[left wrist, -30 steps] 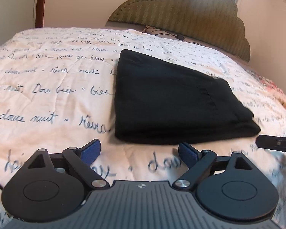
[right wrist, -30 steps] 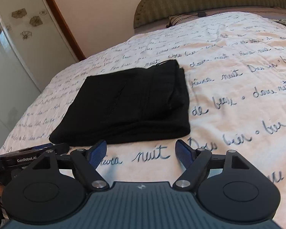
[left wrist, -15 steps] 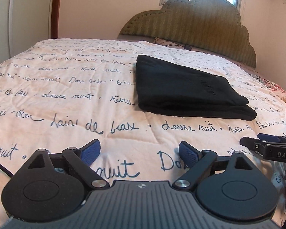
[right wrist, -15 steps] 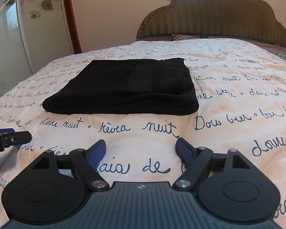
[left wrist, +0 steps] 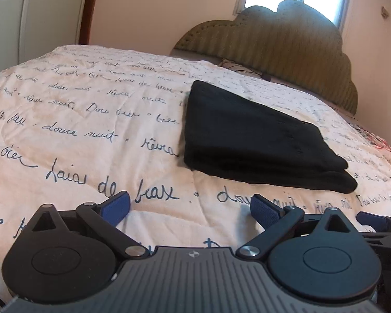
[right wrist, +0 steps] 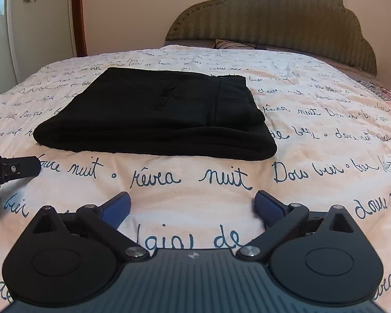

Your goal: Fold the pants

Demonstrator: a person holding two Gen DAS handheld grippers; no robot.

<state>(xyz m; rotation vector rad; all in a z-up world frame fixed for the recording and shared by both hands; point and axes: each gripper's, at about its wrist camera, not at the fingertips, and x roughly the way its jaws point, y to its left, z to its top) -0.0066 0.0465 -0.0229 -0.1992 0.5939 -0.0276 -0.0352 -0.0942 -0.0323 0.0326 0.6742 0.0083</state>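
Observation:
The black pants [left wrist: 250,138] lie folded into a flat stacked rectangle on the bed; they also show in the right wrist view [right wrist: 161,114]. My left gripper [left wrist: 190,208] is open and empty, low over the bedspread, short of the pants' near edge. My right gripper [right wrist: 193,206] is open and empty, also short of the pants. A finger of the left gripper shows at the left edge of the right wrist view [right wrist: 13,169]. Part of the right gripper shows at the right edge of the left wrist view [left wrist: 378,221].
The white bedspread [right wrist: 325,135] with blue script covers the bed. A green padded headboard [right wrist: 286,18] stands at the far end with a pillow [right wrist: 232,44] below it. A wardrobe door [right wrist: 26,26] is on the left.
Both grippers pulled back from the pants, then shifted a little closer and lower. Both stayed open and empty. The pants did not move.

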